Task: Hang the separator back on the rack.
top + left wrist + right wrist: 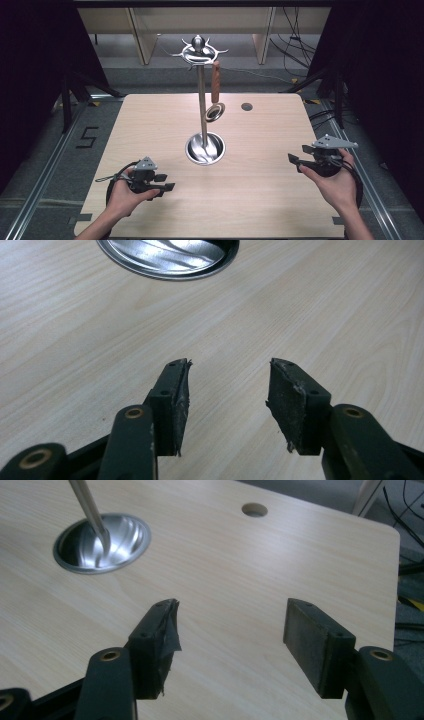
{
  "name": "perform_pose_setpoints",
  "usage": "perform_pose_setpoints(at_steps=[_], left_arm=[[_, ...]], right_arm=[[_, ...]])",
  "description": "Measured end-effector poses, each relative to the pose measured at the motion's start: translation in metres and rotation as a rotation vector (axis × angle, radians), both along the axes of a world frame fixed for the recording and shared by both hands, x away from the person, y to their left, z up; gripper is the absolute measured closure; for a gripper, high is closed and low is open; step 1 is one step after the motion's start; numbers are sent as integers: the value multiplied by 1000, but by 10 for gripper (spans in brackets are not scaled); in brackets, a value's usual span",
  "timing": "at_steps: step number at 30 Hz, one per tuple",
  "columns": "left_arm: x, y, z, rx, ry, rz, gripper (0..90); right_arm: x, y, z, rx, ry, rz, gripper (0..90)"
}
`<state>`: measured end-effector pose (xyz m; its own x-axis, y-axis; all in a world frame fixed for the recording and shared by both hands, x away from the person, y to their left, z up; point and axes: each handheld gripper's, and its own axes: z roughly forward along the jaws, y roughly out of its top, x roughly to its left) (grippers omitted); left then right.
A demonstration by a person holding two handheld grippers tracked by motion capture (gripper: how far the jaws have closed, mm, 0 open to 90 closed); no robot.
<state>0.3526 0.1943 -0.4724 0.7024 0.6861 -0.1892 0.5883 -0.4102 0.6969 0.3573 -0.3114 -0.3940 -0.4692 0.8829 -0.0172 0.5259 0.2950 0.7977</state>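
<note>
1. Lots of bare wood on the worktop (150,125), with a small round hole (246,106) near the far edge.
2. Left gripper (167,182) low near the front left edge, fingers (175,395) wide apart, holding nothing.
3. Right gripper (298,154) near the right edge, fingers (310,640) wide apart, holding nothing.
4. Shiny metal stand (202,100) upright in the middle on a round bowl-shaped base (205,148). Nothing else in the base.
5. Wooden-handled tool (215,90) hanging from the stand's top ring.
</note>
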Motion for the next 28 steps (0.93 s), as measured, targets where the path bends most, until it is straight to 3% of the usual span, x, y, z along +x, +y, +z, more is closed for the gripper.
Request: perform_pose_setpoints(at_steps=[4,6,8,9,10,11,12,14,16,18,19,20,21,22,28], left_arm=[[0,0,-1,-1,2,2,498],[0,-1,-1,1,3,2,497],[0,-1,-1,0,3,1,497],[0,-1,-1,-2,3,3,497],[1,0,-1,-1,5,0,497],[0,0,-1,-3,2,3,497],[0,-1,-2,-21,2,16,497],[1,0,-1,-5,1,8,497],[1,1,-1,2,2,10,497],[2,1,-2,-5,10,3,496],[2,0,-2,-5,10,5,496],[2,0,-2,-7,10,3,496],[2,0,-2,-10,10,5,496],[2,0,-2,-8,10,3,496],[2,0,-3,-9,17,6,496]], right_arm=[[0,-10,-12,6,31,-36,393],[2,-17,-20,-26,17,-22,392],[-1,-17,-24,10,61,-55,391],[2,-22,-29,-16,34,-32,391],[-1,-21,-30,23,71,-65,391],[0,-24,-34,4,50,-57,391],[-1,-25,-35,21,64,-73,392],[1,-29,-40,14,43,-67,392],[-3,-30,-43,39,66,-110,392],[-2,-34,-47,10,31,-93,393],[-4,-34,-50,5,33,-110,394],[-7,-31,-51,30,69,-135,395],[-6,-34,-53,-3,37,-103,396],[-8,-32,-53,17,56,-125,395],[-8,-33,-54,10,48,-136,395]])
